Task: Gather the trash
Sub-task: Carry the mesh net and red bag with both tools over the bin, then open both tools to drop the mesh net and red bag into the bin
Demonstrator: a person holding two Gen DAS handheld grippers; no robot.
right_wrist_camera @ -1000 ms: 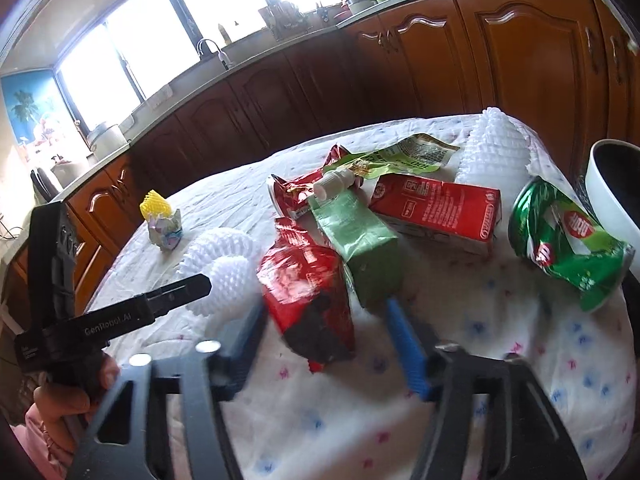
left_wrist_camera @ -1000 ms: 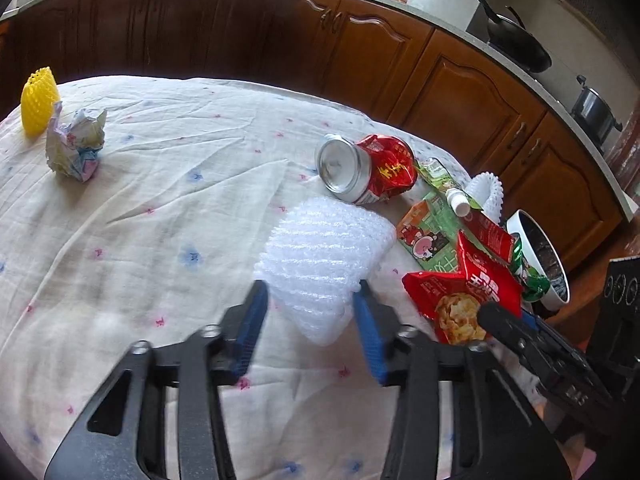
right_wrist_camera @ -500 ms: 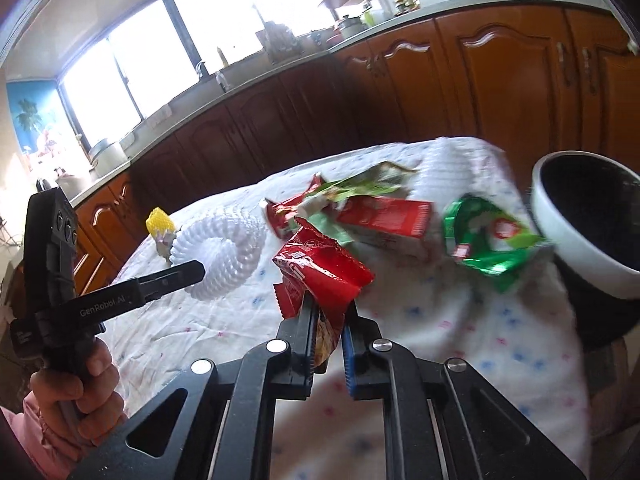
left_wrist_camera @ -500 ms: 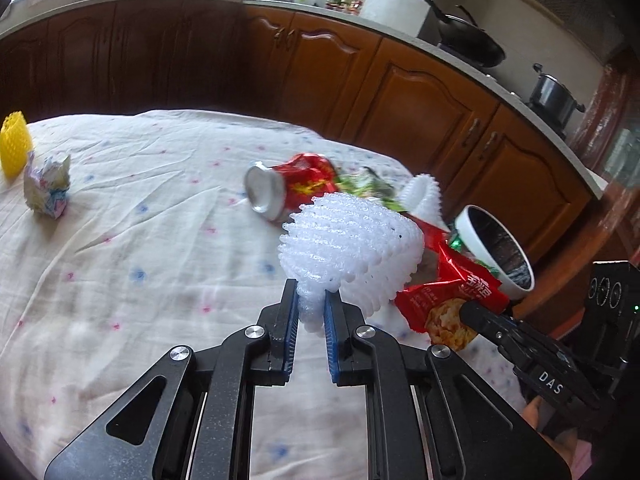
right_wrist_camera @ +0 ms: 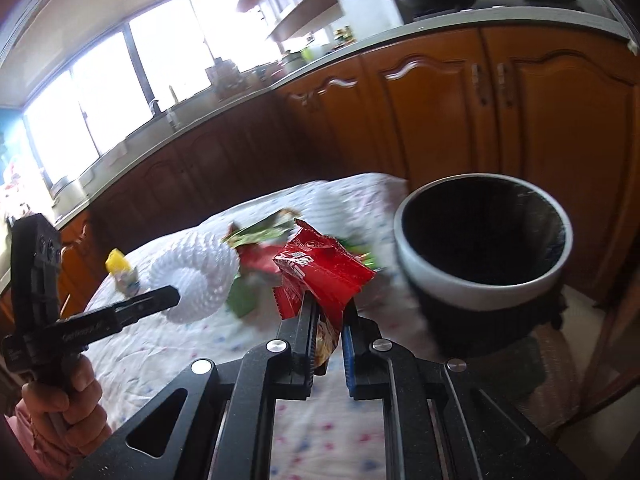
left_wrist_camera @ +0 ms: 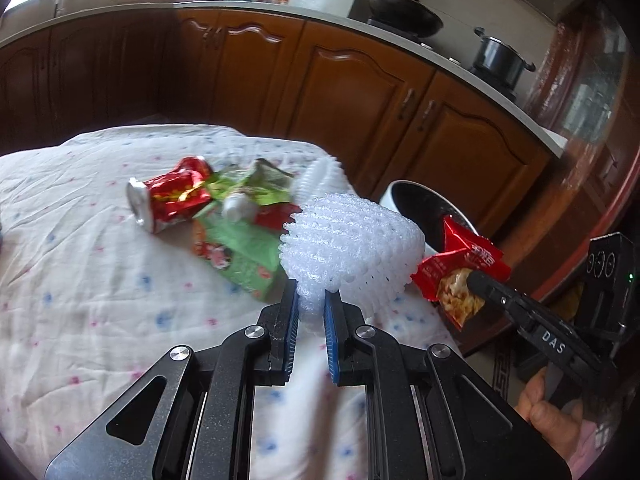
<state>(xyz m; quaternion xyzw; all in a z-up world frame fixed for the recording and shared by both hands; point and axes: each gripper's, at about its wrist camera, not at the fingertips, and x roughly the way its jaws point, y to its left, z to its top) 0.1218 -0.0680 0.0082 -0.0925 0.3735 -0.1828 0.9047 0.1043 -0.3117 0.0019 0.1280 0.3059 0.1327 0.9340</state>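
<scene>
Daylight pours in from the windows [right_wrist_camera: 120, 92] at the upper left of the right wrist view, blown out to white glare. The cabinets below sit in dim shadow. Both pictures bow strongly toward the edges, with black vignetted corners. Motion blur smears the bin [right_wrist_camera: 480, 248] and the wrappers [left_wrist_camera: 240, 216] mid-frame; the near tongs stay sharp.

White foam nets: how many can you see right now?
2. One foam net is held in the left tool, lifted above the table. A second foam net lies at the far table edge behind the wrappers. Others may be hidden.
</scene>
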